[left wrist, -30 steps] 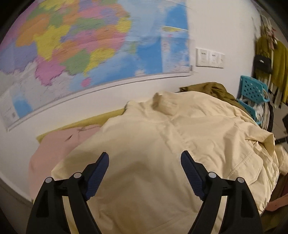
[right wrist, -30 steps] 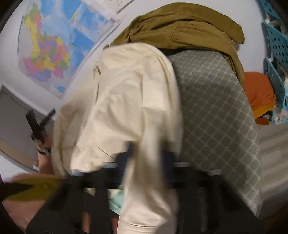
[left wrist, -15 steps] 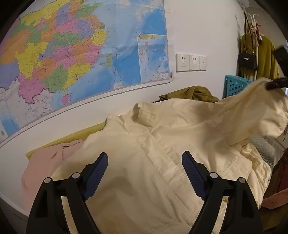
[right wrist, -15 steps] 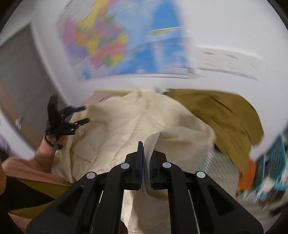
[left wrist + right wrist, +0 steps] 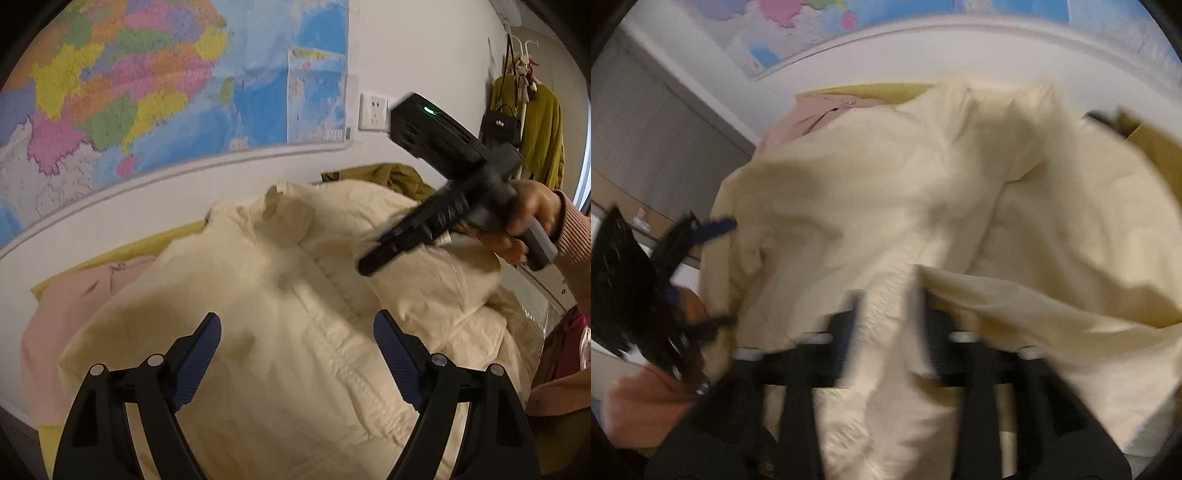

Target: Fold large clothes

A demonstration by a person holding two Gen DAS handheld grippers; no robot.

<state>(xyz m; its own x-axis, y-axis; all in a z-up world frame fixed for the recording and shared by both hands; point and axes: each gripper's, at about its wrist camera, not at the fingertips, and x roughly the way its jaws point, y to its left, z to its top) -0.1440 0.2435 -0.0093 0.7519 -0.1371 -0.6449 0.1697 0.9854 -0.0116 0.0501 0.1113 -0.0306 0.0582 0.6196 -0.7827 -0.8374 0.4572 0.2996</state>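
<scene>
Fingers (image 5: 207, 343) spread wide, right fingers (image 5: 849, 325) opening above cream jacket (image 5: 295, 332), collar toward wall.

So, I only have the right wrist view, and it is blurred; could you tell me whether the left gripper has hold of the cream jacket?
Observer: No. The left gripper is wide open above the cream jacket, with nothing pinched between its pads.
Operator: Thank you. Where does my right gripper sit from that side?
Observer: The right gripper is over the jacket, on the right of the left wrist view, angled down at the cloth, jaws opening.
Operator: Is anything beyond it?
Observer: An olive coat and a black bag hang by the wall.
</scene>
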